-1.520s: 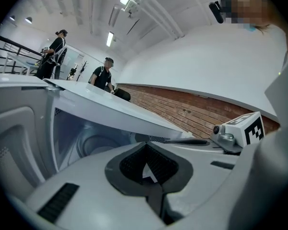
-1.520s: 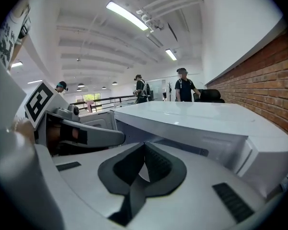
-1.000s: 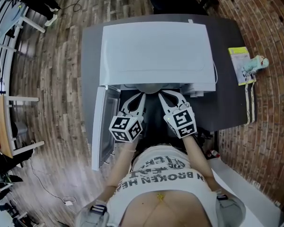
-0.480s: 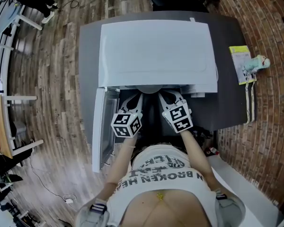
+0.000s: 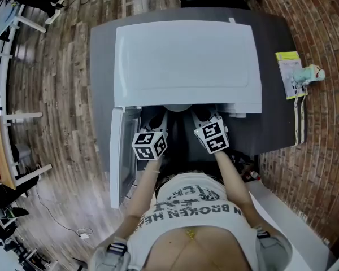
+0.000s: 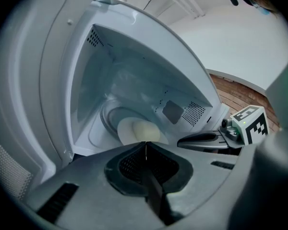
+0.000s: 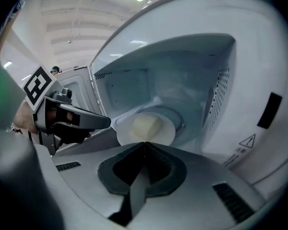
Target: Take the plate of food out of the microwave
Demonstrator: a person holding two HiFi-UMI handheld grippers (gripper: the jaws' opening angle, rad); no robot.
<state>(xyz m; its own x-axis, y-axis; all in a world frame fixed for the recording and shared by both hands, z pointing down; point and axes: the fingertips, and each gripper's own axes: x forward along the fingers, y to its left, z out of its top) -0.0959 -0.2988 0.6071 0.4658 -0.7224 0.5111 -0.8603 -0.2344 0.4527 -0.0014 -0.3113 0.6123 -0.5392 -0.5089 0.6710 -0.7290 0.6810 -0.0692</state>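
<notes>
Progress is made towards the microwave (image 5: 186,55), which stands on the bench (image 5: 271,123). Compared with a second ago, both marker cubes are drawn closer to its open front, so that the left claw (image 6: 145,143) and the right claw (image 7: 144,143) are now brought to the mouth of the cavity. Both claws are clenched, with the pads pressed together and nothing held between them. The door (image 5: 120,157) is swung wide open at the left. The plate (image 7: 146,128) is seen inside the cavity, resting on the turntable (image 6: 108,116), with a pale lump of food (image 7: 148,123) on it. It is not touched by either claw and lies just beyond the tips in both gripper views. The approach is therefore judged to be nearly finished, while the lifting out is not yet begun. With the claws shut as they are, the rim cannot be gripped. It is judged that the jaws must first be parted, or the plate taken between the two claws from either side, and that the plate must be kept level so that the food is not spilled
</notes>
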